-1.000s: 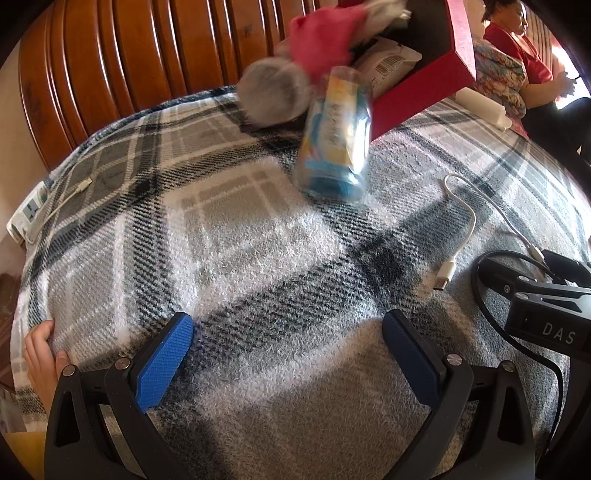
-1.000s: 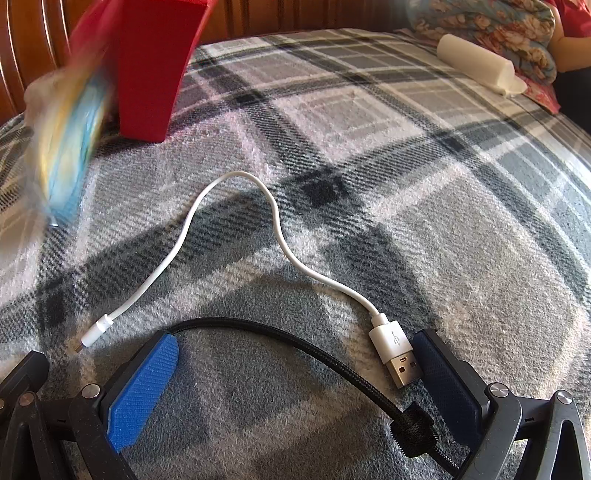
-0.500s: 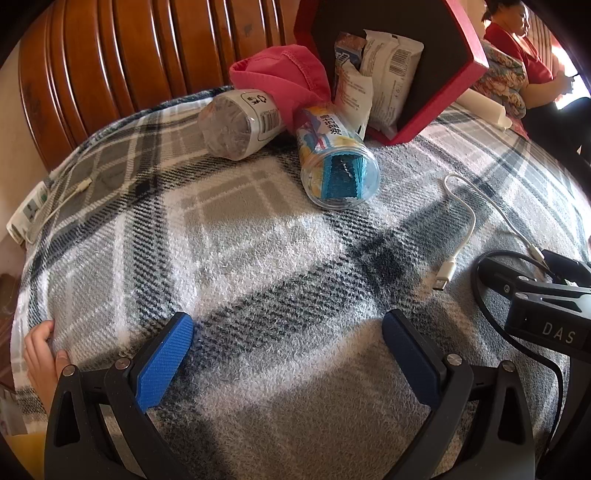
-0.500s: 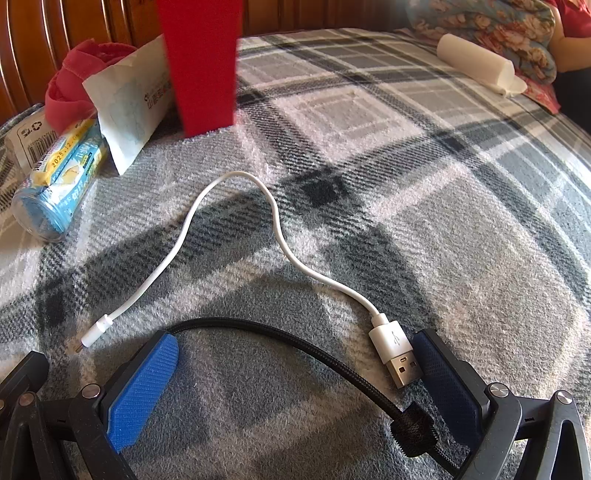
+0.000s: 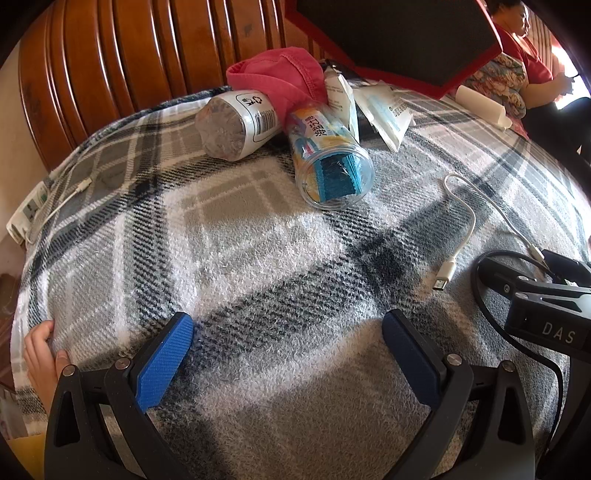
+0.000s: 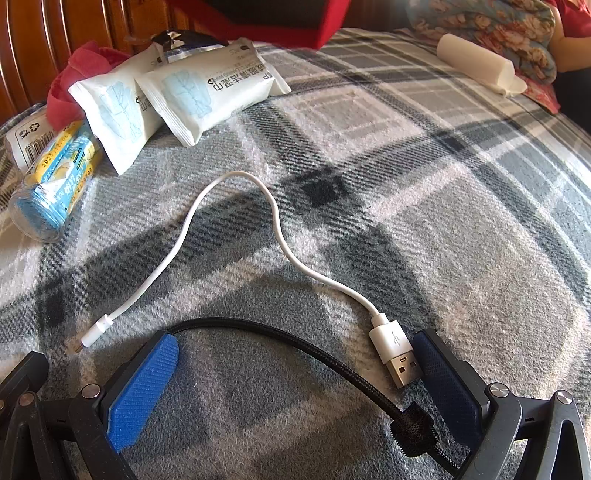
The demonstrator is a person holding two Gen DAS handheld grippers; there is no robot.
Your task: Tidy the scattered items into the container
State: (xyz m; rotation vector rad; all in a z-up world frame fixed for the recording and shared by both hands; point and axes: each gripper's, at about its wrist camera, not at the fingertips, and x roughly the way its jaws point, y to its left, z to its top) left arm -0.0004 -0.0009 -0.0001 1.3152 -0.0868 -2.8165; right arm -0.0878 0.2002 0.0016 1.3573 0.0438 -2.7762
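A red box (image 5: pixel 399 37) with a dark inside hangs tilted above the far side of the plaid blanket (image 5: pixel 258 240); it also shows in the right wrist view (image 6: pixel 317 22). Below it lie a pink cloth (image 5: pixel 280 77), a white-labelled bottle (image 5: pixel 236 125), a clear jar (image 5: pixel 328 162) with a blue lid, and two white wipe packs (image 6: pixel 207 92). A white USB cable (image 6: pixel 277 236) lies in front of my right gripper (image 6: pixel 295 354), its plug beside the right finger. My left gripper (image 5: pixel 288 339) is open and empty over the blanket. My right gripper is open too.
A wooden headboard (image 5: pixel 129 55) runs behind the pile. A black braided cord (image 6: pixel 295 343) loops between my right fingers. A white roll (image 6: pixel 476 62) and a seated person (image 5: pixel 532 66) are at the far right. A power strip (image 5: pixel 29 210) lies at the left edge.
The red box has tipped and risen, and the bottle, jar, pink cloth and wipe packs have fallen out and settled on the blanket. Neither gripper has moved.
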